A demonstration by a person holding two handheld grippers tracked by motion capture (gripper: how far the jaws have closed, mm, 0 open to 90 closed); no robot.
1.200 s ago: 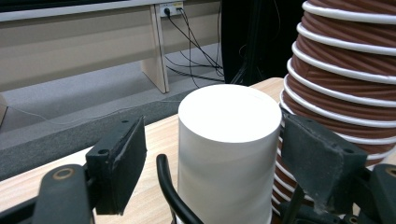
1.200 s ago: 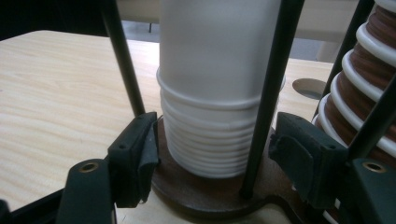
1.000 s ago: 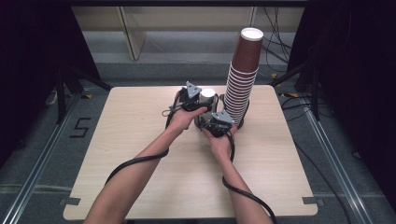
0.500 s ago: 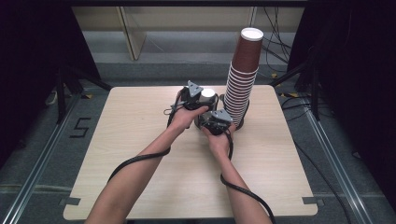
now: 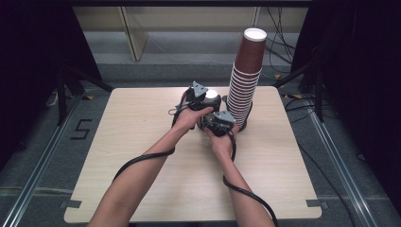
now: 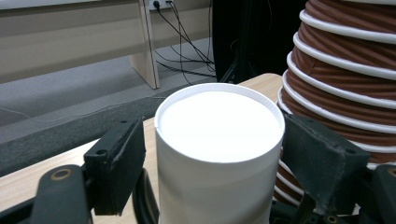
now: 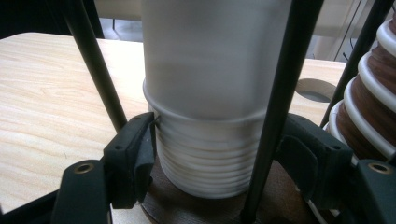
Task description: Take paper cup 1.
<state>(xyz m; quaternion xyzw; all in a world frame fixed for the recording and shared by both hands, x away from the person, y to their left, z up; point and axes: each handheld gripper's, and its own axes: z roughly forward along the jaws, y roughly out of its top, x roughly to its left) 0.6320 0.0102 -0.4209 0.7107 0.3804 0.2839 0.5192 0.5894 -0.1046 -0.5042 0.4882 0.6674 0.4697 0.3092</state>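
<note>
A short stack of upside-down white paper cups (image 7: 210, 154) stands on the table (image 5: 142, 142) beside a tall stack of brown cups (image 5: 246, 80). My left gripper (image 5: 208, 98) is shut on the top white cup (image 6: 219, 140), whose flat bottom faces up between the pads. Just below it, my right gripper (image 7: 215, 158) holds the ribbed rims of the lower cups. Its jaws have just been closing with the stack between them, and the left pad (image 7: 140, 154) touches the rims. Both hands meet at this stack (image 5: 211, 94) near the table's far middle.
The brown cup stack (image 6: 345, 70) rises right next to the white cups, almost touching my right jaw (image 7: 369, 102). Thin black cables (image 7: 275, 116) cross in front of the right gripper view. A round hole (image 7: 313, 93) is cut in the tabletop behind. Cables trail back along both forearms.
</note>
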